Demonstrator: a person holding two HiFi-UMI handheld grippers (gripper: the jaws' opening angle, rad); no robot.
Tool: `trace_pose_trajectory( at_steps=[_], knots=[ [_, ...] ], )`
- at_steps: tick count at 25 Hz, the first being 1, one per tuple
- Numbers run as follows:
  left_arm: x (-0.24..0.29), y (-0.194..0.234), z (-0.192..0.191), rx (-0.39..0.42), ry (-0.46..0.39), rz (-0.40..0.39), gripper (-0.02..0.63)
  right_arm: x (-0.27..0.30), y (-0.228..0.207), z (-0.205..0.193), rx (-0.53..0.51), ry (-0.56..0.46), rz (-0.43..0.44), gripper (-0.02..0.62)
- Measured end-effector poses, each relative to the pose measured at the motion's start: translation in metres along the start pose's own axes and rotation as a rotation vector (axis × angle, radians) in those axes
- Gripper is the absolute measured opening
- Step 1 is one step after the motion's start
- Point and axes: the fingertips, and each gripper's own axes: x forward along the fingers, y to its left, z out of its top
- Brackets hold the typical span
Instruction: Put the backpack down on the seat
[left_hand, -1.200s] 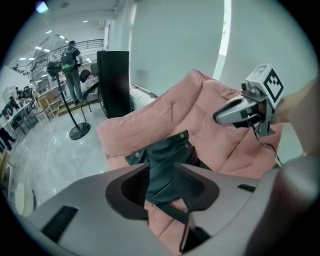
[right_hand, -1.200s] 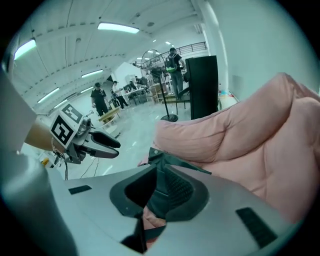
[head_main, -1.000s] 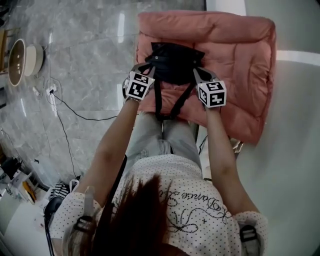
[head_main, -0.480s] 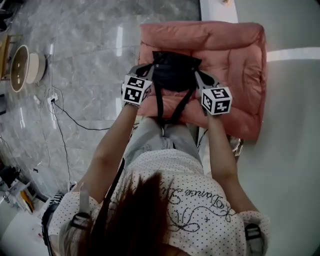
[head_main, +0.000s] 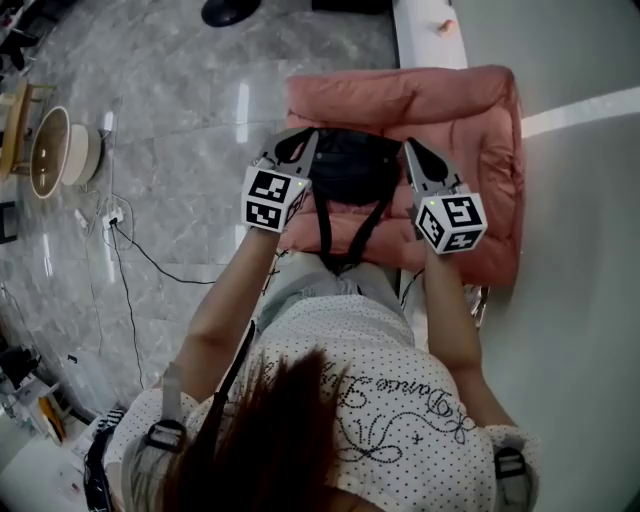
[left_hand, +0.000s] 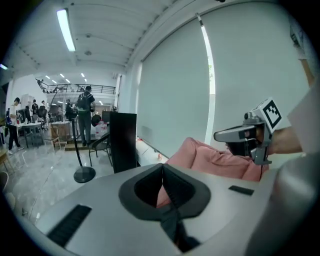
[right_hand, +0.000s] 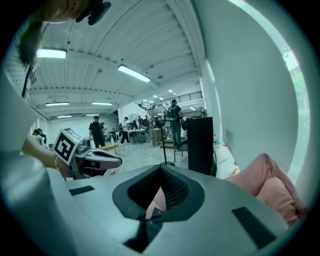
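Note:
A black backpack (head_main: 350, 165) lies on the pink cushioned seat (head_main: 470, 110), and its two shoulder straps (head_main: 325, 225) hang over the front edge. My left gripper (head_main: 303, 142) is at the backpack's left upper corner and my right gripper (head_main: 411, 150) at its right upper corner. Both are shut. In the left gripper view a dark strap (left_hand: 172, 225) runs out between the closed jaws, with the seat (left_hand: 210, 160) beyond. A dark strap piece (right_hand: 149, 220) sits likewise between the jaws in the right gripper view.
Marble floor lies left of the seat, with a round device (head_main: 50, 150) and a cable (head_main: 130, 240) on it. A round stand base (head_main: 230, 10) is at the top. A pale wall (head_main: 580, 300) borders the seat's right. People stand far off by a black panel (left_hand: 122, 140).
The grippers have spread slightly apart at the backpack's sides. The backpack keeps its place on the cushion. The head camera has tipped, so everything sits lower in the picture.

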Motion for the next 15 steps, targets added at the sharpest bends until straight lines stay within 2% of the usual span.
trace_pose_trajectory(
  at_steps=[6,10,15],
  knots=[
    [-0.019,-0.005,0.057,0.047,-0.115,0.013,0.005,-0.018,0.011,0.054,-0.089,-0.096,-0.01,0.009],
    [-0.025,-0.016,0.078,0.076,-0.149,0.024,0.005,-0.036,0.013,0.08,-0.145,-0.148,-0.029,0.009],
    [-0.029,-0.017,0.097,0.068,-0.201,0.023,0.005,-0.049,0.011,0.101,-0.229,-0.213,-0.096,0.009]
  ],
)
